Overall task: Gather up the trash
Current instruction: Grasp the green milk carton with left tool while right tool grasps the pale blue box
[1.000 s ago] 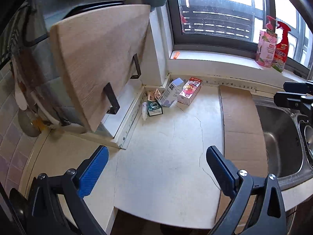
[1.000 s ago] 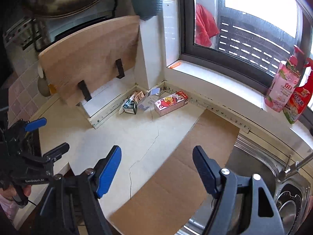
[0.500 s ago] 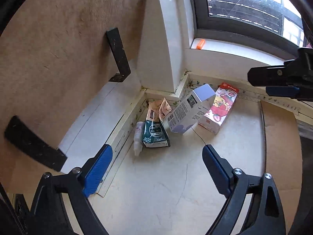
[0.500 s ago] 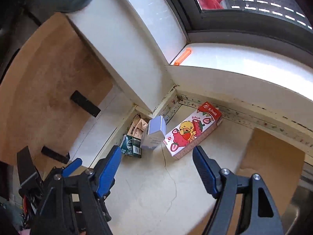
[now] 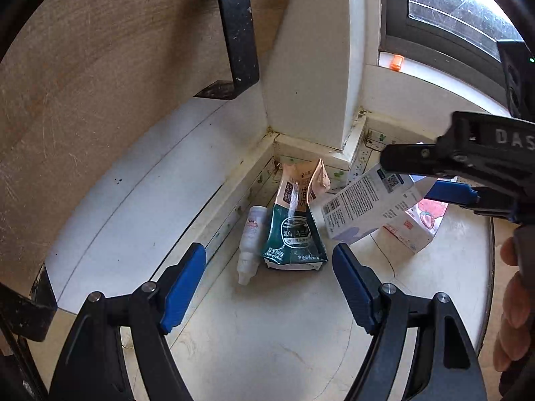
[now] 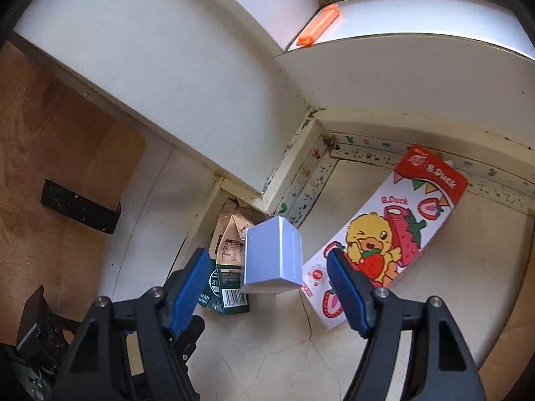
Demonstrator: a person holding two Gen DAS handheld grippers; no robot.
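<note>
My left gripper (image 5: 269,279) hangs with its blue pads spread wide over the tabletop (image 5: 284,334), empty. Just beyond it, in the wall corner, a crumpled green carton (image 5: 294,234) lies flat, a small white bottle (image 5: 250,240) touching its left side. A white box (image 5: 367,204) leans just right of the green carton, with a strawberry box (image 5: 414,227) behind it.

My right gripper (image 6: 267,287) is also spread and holds nothing. The white box (image 6: 272,255) stands between its pads, apart from both. The green carton (image 6: 227,280) sits left of that box, the strawberry box (image 6: 388,234) right, flat on the tabletop (image 6: 267,367).
</note>
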